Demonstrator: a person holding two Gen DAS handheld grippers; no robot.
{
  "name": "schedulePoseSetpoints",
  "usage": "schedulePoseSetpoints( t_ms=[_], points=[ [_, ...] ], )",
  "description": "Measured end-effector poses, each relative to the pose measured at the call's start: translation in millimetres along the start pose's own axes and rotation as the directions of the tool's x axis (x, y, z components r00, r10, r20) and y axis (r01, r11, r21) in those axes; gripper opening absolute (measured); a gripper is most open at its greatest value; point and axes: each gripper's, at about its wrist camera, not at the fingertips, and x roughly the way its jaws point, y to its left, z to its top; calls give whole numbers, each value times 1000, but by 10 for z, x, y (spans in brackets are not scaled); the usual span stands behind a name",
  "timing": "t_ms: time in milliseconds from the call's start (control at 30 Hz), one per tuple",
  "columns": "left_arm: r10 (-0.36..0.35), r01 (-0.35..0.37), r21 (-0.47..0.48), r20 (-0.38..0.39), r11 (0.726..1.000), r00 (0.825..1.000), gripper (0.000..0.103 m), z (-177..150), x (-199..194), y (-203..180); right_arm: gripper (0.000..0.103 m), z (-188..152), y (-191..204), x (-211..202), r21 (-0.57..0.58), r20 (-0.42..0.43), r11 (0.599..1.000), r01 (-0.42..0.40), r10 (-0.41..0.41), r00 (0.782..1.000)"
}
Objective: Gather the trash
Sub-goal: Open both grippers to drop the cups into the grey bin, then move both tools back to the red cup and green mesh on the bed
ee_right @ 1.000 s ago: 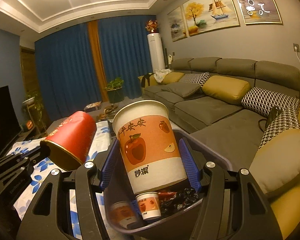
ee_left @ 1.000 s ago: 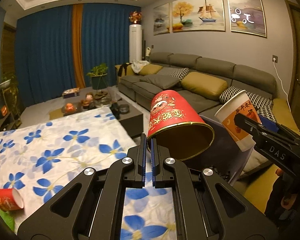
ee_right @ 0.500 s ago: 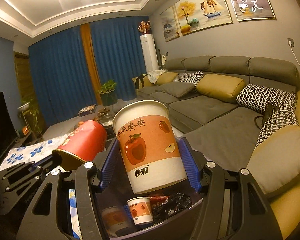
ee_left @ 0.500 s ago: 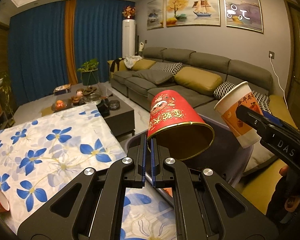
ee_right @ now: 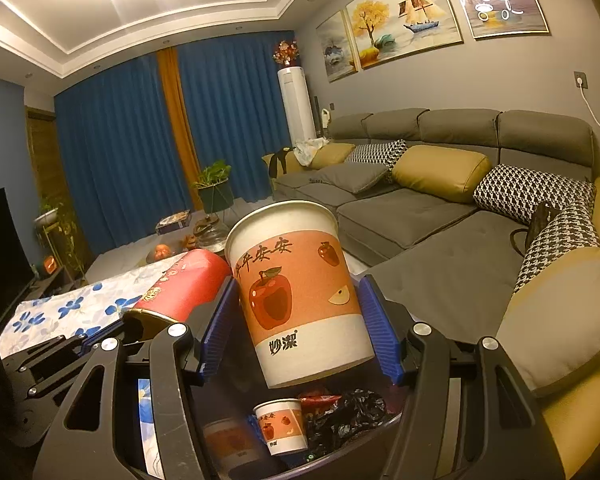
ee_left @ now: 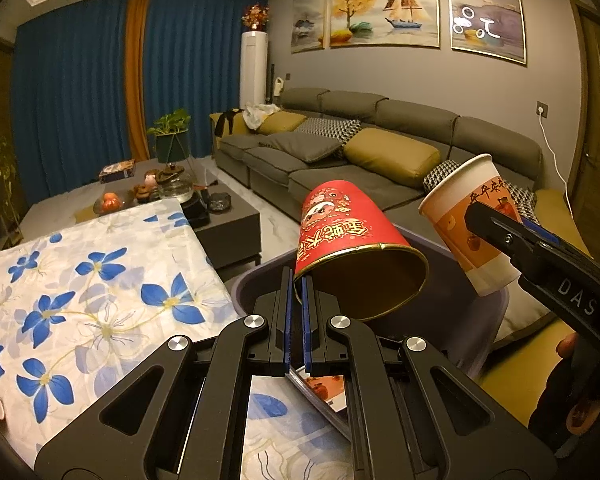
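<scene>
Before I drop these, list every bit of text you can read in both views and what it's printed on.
"平平安安": orange apple cup, upper band.
"妙潔": same cup, white band at its base.
"DAS": right hand-held gripper, on its arm in the left wrist view.
Gold characters on the red cup: upside down, not surely readable.
Small apple cup in the bin: print too small to read.

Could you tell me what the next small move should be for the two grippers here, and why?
Probably open the right gripper and let the apple cup drop: it hangs above the open bin, where other cups and wrappers already lie. The left gripper, pinching the red cup by its rim, could release next.
</scene>
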Motion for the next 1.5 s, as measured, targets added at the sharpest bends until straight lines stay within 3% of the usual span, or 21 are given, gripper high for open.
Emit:
schedulePoseSetpoints(
  t_ms=[467,533,567,600,700,900,1067,1233,1500],
  points=[
    [-39,38,-18,-34,999,999,5,-1,202,-51,61,34,5,60,12,-12,1000,0,1,1000],
    [-36,37,7,-45,999,998,22,-27,229,-68,63,35,5,56,12,-9,1000,2,-2,1000],
    [-23,24,11,-46,1000,999,50,-37,236,-69,65,39,5,54,10,-5,1000,-2,2,1000],
    [-15,15,-4,-31,1000,999,69,-58,216,-35,72,40,10,50,9,-3,1000,2,-2,1000],
    [19,-19,-53,-4,998,1000,81,-84,143,84,77,47,8,35,15,9,1000,8,-8,1000],
    [96,-93,-104,21,990,995,91,-104,-113,316,85,82,17,-66,2,28,1000,26,-26,999],
    [197,-190,-130,43,973,979,94,-176,-487,536,89,39,91,-214,-29,50,998,54,-52,997],
    [305,-295,-178,33,939,952,95,-352,-894,838,95,-57,250,-322,-57,52,997,50,-47,998],
    [473,-463,-243,-19,853,881,95,-777,-1582,1464,95,-254,681,-462,-100,17,995,-20,22,1000]
  ],
)
